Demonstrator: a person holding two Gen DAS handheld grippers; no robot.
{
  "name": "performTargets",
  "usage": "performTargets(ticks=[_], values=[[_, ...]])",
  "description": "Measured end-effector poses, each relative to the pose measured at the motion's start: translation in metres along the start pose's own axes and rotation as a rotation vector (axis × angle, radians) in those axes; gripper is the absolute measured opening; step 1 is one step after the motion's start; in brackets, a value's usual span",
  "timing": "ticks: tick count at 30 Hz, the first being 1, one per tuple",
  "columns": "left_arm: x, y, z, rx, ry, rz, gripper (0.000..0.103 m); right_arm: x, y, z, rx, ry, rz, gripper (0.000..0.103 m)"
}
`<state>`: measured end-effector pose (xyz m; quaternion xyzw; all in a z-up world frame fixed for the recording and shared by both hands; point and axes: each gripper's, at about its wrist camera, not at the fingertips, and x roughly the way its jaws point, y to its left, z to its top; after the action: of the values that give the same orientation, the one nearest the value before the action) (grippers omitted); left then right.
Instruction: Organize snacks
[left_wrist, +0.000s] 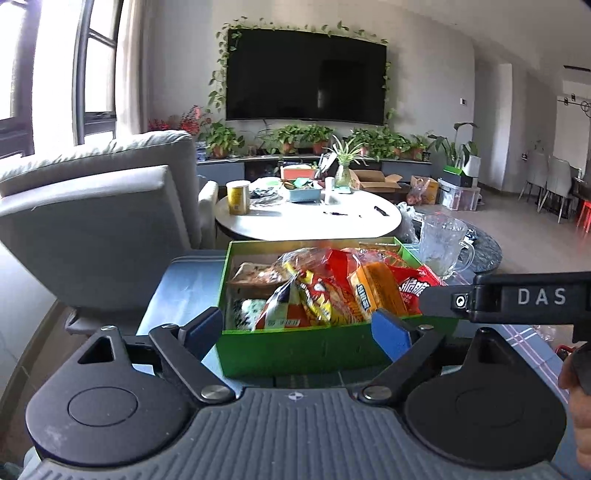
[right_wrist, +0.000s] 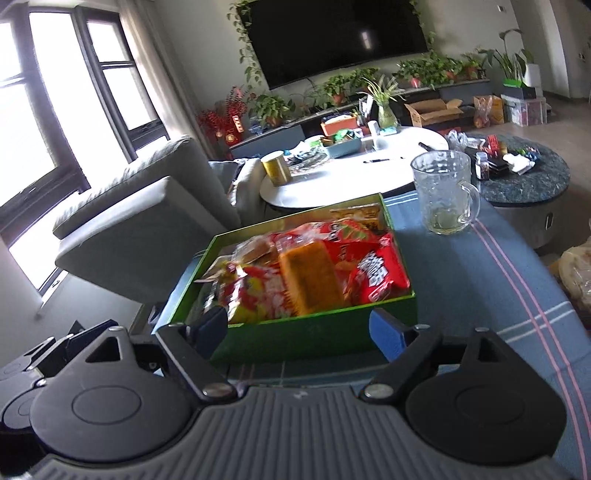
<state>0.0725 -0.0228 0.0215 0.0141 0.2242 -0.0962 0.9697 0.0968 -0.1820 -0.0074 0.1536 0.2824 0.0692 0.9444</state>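
A green box (left_wrist: 295, 347) full of snack packets stands on the blue tablecloth; it also shows in the right wrist view (right_wrist: 314, 339). Inside lie an orange packet (left_wrist: 380, 291), red packets (left_wrist: 417, 286) and a yellow-red bag (left_wrist: 321, 299); the orange packet (right_wrist: 310, 280) and a red packet (right_wrist: 376, 277) show from the right. My left gripper (left_wrist: 299, 328) is open and empty, just in front of the box's near wall. My right gripper (right_wrist: 299, 328) is open and empty, also before the near wall. The right gripper's body (left_wrist: 517, 299) crosses the left view at the box's right.
A glass mug (right_wrist: 445, 195) stands on the cloth to the right behind the box. A grey armchair (left_wrist: 96, 214) is at the left. A white round table (left_wrist: 310, 218) with a yellow can (left_wrist: 237, 197) lies beyond. A dark round table (right_wrist: 528, 177) is at the right.
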Motion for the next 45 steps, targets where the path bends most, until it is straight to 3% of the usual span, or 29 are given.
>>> performTargets(ticks=[13,45], values=[[-0.038,0.003,-0.023,-0.008,0.026,0.047,0.091,-0.032,0.017,-0.029,-0.034,-0.013,0.017,0.085],[-0.037,0.023,-0.034,-0.071,0.066,0.134,0.091,-0.031,0.018,-0.045,-0.034,0.018,0.024,0.085]])
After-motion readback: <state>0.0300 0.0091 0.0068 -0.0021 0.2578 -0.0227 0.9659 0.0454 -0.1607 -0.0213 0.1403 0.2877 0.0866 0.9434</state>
